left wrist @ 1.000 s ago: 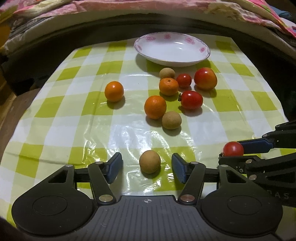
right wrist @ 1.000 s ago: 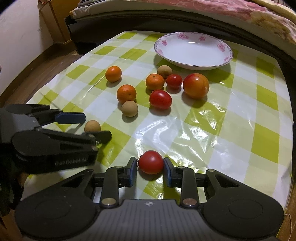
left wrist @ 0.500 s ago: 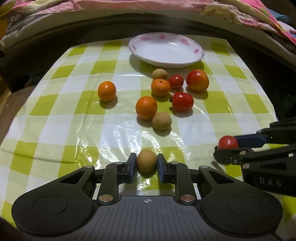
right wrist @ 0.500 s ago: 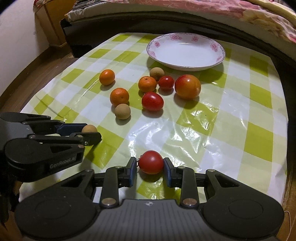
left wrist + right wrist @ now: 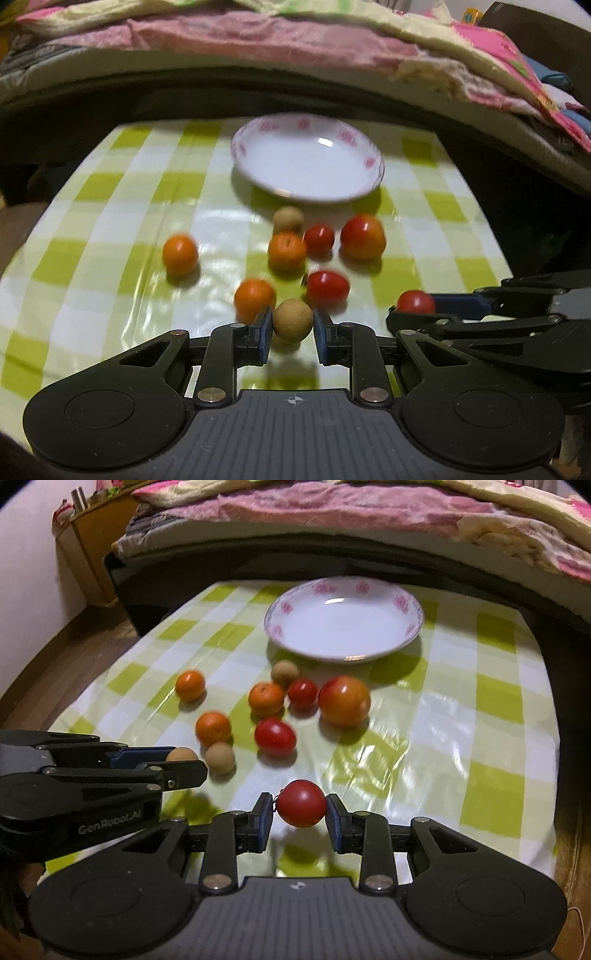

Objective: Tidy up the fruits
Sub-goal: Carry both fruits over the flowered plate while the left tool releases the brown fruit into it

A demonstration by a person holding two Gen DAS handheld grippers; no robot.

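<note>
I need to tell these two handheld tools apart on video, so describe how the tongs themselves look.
Both the left tongs and the right tongs are matte black plastic with blue finger pads, silver pivot screws and a ribbed base between round discs. The left one's side reads "GenRobot.AI" in white. No cables or sleeves show.

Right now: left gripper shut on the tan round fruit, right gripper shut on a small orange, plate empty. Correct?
One error. The right gripper is shut on a red tomato, not an orange; the right wrist view shows it between the pads. The rest stands: the left gripper holds the tan round fruit, and the plate is empty.
</note>
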